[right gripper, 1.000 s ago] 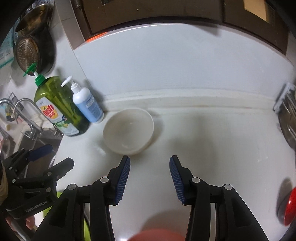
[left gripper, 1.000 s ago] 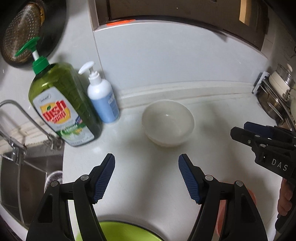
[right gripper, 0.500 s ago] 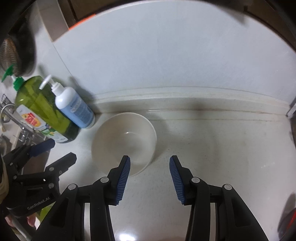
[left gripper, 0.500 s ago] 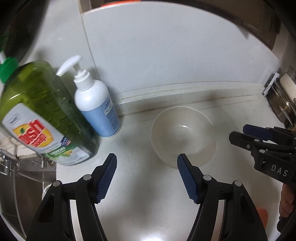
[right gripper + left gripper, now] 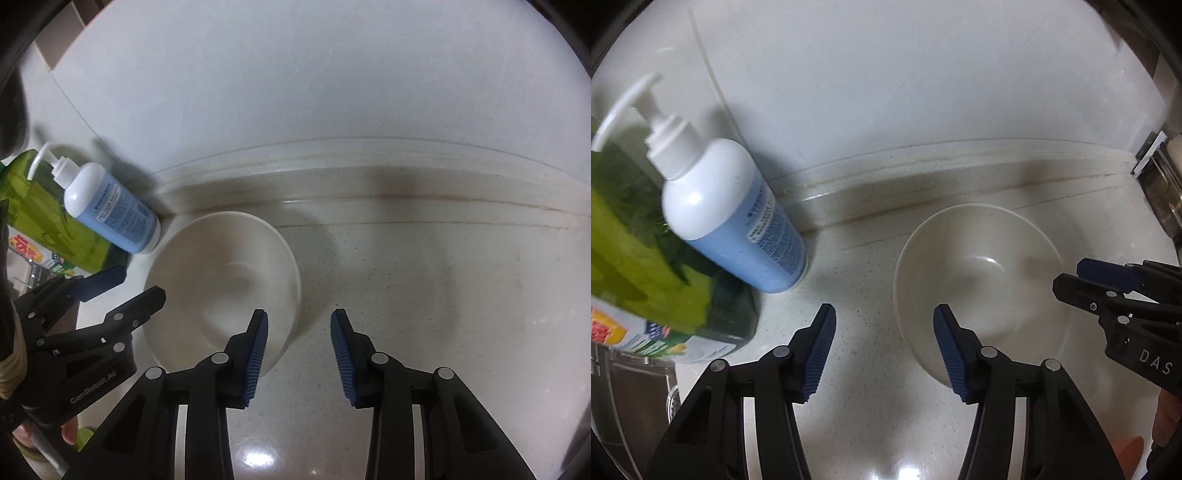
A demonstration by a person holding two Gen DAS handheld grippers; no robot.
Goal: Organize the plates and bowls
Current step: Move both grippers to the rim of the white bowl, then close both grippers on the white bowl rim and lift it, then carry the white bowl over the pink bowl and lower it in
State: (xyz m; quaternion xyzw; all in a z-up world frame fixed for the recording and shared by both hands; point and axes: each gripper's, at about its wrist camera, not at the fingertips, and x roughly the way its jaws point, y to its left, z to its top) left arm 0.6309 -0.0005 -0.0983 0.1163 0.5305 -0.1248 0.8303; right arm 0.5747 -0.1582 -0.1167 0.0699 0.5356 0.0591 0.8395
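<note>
Left wrist view: I see my left gripper (image 5: 884, 349) with fingers spread wide and holding nothing; the white bowl (image 5: 982, 295) stands on the desk (image 5: 857, 295), its near-left rim between the two blue pads; the blue soap bottle (image 5: 735, 221) and the green dish-soap bottle (image 5: 646, 258) stand to the left; the right gripper (image 5: 1067, 278) enters from the right over the bowl.
Right wrist view: my right gripper (image 5: 299, 350) has fingers spread, empty; its left finger is over the bowl's (image 5: 221, 295) right rim; I see the left gripper (image 5: 125, 286) at the bowl's left edge, also spread.
</note>
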